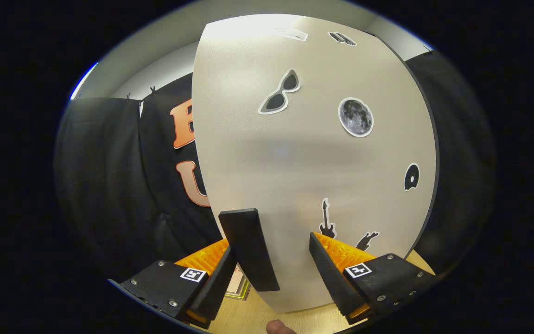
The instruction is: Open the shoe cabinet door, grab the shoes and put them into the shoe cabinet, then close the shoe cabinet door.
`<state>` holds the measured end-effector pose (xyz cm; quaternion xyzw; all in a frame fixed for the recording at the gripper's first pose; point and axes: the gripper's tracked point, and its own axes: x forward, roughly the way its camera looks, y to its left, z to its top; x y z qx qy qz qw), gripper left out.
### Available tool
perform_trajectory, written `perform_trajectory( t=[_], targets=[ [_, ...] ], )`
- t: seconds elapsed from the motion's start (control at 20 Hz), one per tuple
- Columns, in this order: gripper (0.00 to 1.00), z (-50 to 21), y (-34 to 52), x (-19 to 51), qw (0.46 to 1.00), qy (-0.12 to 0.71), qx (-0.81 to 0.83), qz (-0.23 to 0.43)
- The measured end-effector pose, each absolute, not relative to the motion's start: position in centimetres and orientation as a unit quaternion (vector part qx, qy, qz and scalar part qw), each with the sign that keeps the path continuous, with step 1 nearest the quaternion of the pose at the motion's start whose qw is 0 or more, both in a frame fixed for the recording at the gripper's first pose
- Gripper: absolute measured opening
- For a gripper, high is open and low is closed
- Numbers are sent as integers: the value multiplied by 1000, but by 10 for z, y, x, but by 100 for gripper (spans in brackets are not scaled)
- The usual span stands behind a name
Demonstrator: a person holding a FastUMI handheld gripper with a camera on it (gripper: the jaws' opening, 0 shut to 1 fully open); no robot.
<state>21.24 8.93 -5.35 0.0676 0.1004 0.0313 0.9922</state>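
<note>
Shoe cabinet door (pixel 313 153) close ahead; black handle (pixel 248 248) between gripper (pixel 274 264) fingers, spread wide, apparently not touching.

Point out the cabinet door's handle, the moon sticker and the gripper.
handle (pixel 248 248): gripper view, middle of the dark bar on the door, between the open fingers.
moon sticker (pixel 356 117): gripper view, centre of the disc.
gripper (pixel 271 260): gripper view, midway between its fingertips.

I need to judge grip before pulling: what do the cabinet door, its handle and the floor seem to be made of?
Cabinet door: probably laminated board, matte beige with a fine speckle, a dark edge band and stickers on its face. Handle: dark and matte, maybe plastic or painted wood; it stands between the open jaws of the gripper, untouched as far as I can tell. Floor: light wood-grain, likely laminate.
</note>
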Motion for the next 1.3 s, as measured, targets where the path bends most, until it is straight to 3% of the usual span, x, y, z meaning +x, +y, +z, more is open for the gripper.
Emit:
perform_trajectory(
  t=[0.4,0.65,1.3],
  targets=[
    [92,-48,93,223,998,53,-20,-2],
    [93,-58,88,223,996,86,4,-9],
    [94,-49,86,84,995,97,0,-23]
  ],
)
